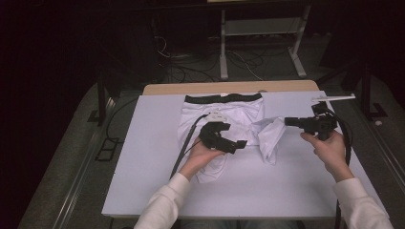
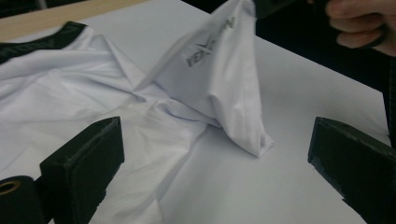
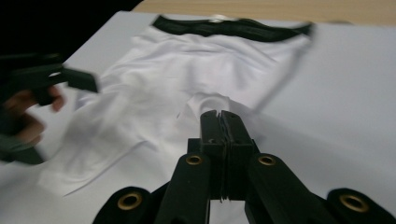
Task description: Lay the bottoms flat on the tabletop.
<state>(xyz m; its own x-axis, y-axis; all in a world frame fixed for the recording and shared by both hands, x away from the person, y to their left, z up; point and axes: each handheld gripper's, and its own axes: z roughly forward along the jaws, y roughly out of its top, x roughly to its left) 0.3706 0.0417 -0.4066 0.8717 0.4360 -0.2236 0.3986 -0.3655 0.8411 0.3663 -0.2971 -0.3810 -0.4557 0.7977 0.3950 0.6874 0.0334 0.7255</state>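
White shorts [image 1: 224,112] with a black waistband lie flat on the white board, waistband toward the far edge. My right gripper [image 1: 288,121] is shut on the hem of the shorts' right leg and holds it up off the board, so the cloth [image 2: 219,70] rises in a peak. Its jaws [image 3: 219,119] stand pressed together, with the shorts [image 3: 187,70] spread beyond them. My left gripper [image 1: 234,136] hovers over the shorts' left leg, open, with nothing between its jaws [image 2: 217,140]. The raised leg hangs just ahead of it.
The white board [image 1: 286,181] covers most of a wooden table whose far edge [image 1: 229,88] shows. A black cable [image 1: 184,143] trails from the left gripper across the shorts. A metal frame [image 1: 258,28] and loose cables lie on the floor beyond.
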